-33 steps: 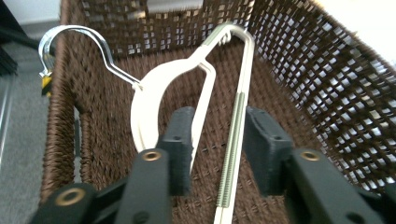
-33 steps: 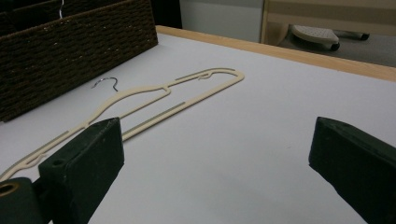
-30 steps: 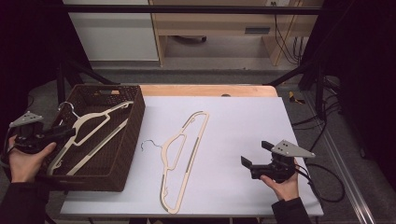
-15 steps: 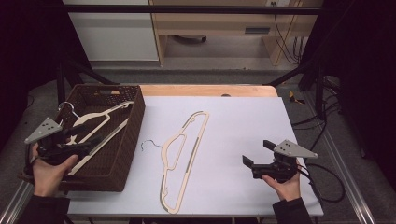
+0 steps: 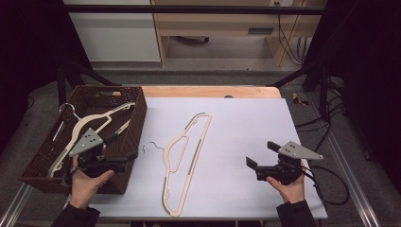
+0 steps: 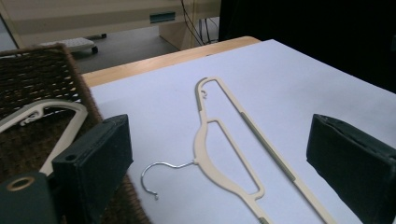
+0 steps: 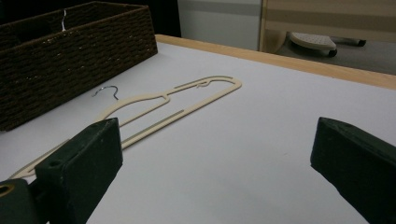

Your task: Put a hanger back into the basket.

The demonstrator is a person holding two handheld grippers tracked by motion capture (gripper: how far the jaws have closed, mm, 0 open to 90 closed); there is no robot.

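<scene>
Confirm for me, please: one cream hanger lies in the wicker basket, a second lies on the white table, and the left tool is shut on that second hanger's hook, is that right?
Not quite. The left tool is open and holds nothing; its jaws have just been opening. The left gripper view shows them wide apart, with the second hanger lying free on the table. The rest stands: one hanger lies in the basket.

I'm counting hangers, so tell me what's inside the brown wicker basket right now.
The wicker basket holds one cream hanger lying flat, its metal hook near the far left corner. The left gripper and hand cover the basket's near end, so that part stays unseen.
</scene>
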